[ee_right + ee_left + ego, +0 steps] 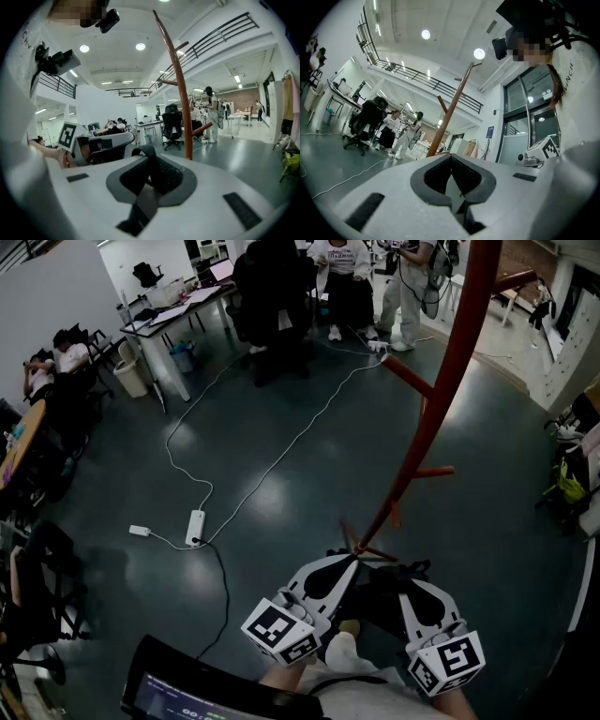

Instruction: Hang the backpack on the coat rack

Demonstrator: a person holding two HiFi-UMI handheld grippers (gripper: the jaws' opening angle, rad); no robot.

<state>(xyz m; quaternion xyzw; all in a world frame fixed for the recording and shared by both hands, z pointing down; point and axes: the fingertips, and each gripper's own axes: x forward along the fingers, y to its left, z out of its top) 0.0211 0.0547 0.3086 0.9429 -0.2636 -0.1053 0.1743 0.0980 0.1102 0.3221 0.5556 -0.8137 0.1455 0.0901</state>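
Closest in, both grippers sit low in front of the person with the dark backpack (380,601) slung between them, just above the floor. The right gripper (150,165) has its jaws clamped on a black strap (146,152) that loops up over the pads. The left gripper (451,172) has its jaws together, pinching a thin grey strip that looks like more of the bag's webbing. Just beyond stands the reddish coat rack (450,371), its base near the jaw tips and its pegs (408,376) branching off higher up the pole. This reads as the carry-and-lift step. The next move calls for raising the bag, spreading the strap into an open loop and dropping it over a peg before letting go.
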